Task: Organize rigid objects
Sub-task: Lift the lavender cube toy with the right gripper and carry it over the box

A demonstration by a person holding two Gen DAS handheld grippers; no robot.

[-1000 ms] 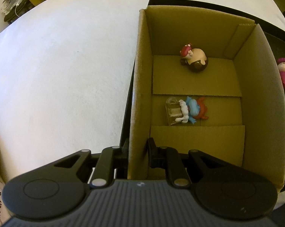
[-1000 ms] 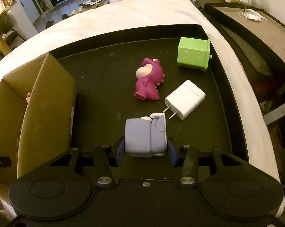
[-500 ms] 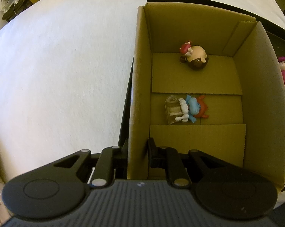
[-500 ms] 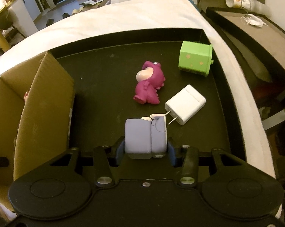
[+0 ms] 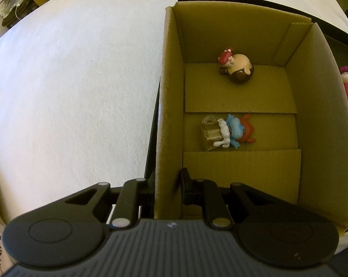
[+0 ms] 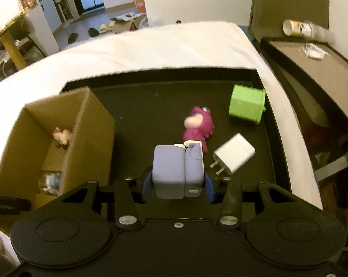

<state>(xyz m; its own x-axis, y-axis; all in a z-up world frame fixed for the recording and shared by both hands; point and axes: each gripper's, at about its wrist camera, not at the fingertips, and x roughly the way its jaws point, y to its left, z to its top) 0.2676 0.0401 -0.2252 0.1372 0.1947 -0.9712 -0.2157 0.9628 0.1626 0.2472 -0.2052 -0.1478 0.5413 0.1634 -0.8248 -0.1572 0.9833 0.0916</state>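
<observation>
The right claw is clenched on one lavender block toy at lower centre, above the black tray, where three things lie: one magenta figure, one white charger and one green cube. At the frame's bottom, the left claw pinches the left wall of the single cardboard box, which holds two figurines: one brown-haired, one blue.

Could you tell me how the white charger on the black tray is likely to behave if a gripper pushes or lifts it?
The white charger looks like a rigid plastic block lying flat, so it would probably slide rather than roll. Its smooth faces may be slippery between fingers. The metal prongs stick out at one end and could catch.
</observation>
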